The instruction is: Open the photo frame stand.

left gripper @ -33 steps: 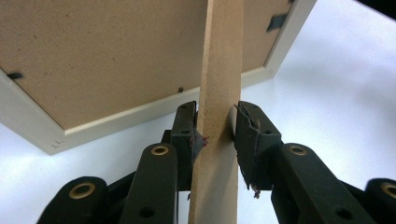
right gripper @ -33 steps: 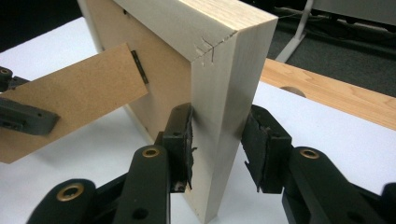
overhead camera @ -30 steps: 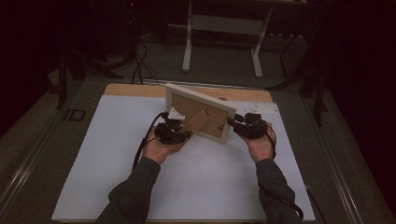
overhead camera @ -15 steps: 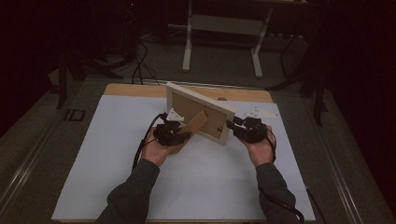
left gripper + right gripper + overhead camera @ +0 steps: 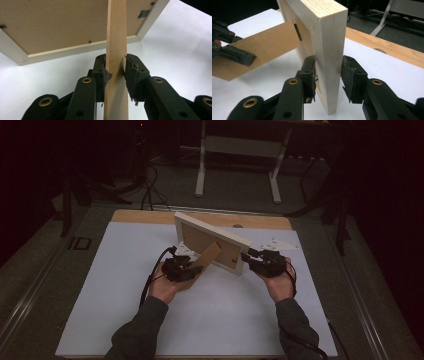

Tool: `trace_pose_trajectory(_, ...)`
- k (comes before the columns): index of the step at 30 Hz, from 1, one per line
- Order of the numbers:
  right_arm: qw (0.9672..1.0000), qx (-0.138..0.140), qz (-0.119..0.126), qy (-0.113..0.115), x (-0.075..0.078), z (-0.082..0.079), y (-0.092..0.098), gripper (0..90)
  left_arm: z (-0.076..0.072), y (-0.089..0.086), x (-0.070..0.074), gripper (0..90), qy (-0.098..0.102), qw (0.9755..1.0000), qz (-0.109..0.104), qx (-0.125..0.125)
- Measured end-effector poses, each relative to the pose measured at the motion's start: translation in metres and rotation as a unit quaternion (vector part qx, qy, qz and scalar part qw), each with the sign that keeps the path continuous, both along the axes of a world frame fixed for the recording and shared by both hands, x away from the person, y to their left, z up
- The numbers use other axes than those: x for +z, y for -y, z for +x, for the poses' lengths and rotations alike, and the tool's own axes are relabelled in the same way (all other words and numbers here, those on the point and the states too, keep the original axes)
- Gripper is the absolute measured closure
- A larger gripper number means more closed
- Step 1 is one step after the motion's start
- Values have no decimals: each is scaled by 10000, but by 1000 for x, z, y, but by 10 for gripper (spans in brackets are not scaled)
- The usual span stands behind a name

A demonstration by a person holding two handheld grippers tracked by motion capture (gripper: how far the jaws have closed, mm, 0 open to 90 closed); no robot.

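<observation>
currently left hand-held gripper (image 5: 115,72) clamps the stand leg (image 5: 116,50), right hand-held gripper (image 5: 328,75) grips the picture frame (image 5: 329,45) upright; next: swing leg out, set on tabletop (image 5: 125,320).

pale wood frame (image 5: 212,241) (brown stand (image 5: 207,257))

surface: wooden table (image 5: 150,216), pale top | cover: white sheet (image 5: 115,285) over most of it | on sheet: picture frame (image 5: 212,232) standing on edge, back stand (image 5: 207,256) out
</observation>
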State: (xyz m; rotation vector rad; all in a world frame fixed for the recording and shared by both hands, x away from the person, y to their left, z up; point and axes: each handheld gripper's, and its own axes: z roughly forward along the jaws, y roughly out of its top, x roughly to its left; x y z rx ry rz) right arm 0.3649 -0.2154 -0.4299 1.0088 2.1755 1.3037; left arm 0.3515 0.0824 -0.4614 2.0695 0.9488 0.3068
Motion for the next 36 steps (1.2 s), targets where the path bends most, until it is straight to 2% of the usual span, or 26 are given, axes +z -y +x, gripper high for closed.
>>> trace_pose_trajectory(20, 9995, 293, 87, -5, -8, -9, -1, 606, -8, -6, -14, 719, -88, 10000, 44, -6)
trace_pose_trajectory(36, 9991, 402, 158, -20, -10, -15, -2, 588, -12, -8, -22, 719, -140, 9998, 126, -16)
